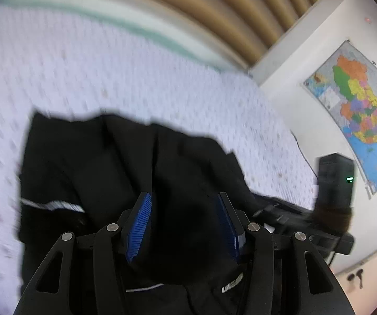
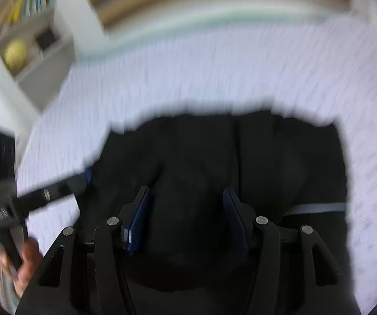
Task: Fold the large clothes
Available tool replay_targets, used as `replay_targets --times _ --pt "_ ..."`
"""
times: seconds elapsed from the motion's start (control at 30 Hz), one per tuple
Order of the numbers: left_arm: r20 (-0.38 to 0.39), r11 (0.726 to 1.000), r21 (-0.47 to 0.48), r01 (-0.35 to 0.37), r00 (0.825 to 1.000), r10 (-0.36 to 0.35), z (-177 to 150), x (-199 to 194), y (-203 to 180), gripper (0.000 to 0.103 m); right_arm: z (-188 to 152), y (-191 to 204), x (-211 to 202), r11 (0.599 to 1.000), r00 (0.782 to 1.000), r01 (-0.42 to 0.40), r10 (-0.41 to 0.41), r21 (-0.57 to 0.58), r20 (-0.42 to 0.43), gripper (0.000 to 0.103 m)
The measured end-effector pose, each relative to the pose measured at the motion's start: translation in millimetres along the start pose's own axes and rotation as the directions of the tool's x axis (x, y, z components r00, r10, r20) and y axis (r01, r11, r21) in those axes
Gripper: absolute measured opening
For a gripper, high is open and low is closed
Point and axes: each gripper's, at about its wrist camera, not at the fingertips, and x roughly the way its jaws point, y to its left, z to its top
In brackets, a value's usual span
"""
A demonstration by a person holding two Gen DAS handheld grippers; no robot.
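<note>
A black garment [image 1: 114, 162] with thin white stripes lies on a white patterned bedspread [image 1: 83, 73]. It also shows in the right wrist view [image 2: 241, 152]. My left gripper [image 1: 184, 197] hovers just above the garment with its blue-padded jaws apart and nothing between them. My right gripper [image 2: 187, 191] is also above the black cloth with its jaws apart and empty. The right gripper's body [image 1: 335, 183] shows at the right of the left wrist view. The left gripper's body [image 2: 1, 210] shows at the left of the right wrist view. Both views are motion-blurred.
A wooden slatted headboard [image 1: 214, 8] runs along the far end of the bed. A coloured map [image 1: 359, 110] hangs on the wall at right. A white shelf [image 2: 30, 42] with books and a yellow ball stands at the left.
</note>
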Motion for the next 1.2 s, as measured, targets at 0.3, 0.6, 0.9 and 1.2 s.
replay_targets --times 0.3,0.6,0.9,1.2 --pt "-0.097 0.991 0.007 -0.136 0.986 0.136 -40 56 24 0.052 -59 -19 40 0.999 1.0 0.025 -0.025 -0.022 0.001 0.061" --pt "0.036 0.994 0.079 -0.069 0.997 0.066 -58 -3 -24 0.052 -88 34 -43 0.99 0.989 0.058 -0.039 -0.126 0.144 0.063" --pt "-0.103 0.967 0.068 -0.244 0.963 0.25 -86 63 9 0.052 -113 12 22 0.985 0.992 0.122 -0.12 -0.125 0.026 0.063" --pt "0.0 0.948 0.17 -0.268 0.962 0.272 -130 -12 -35 0.052 -152 -4 -52 0.998 0.992 -0.057 0.059 -0.02 0.111 0.066"
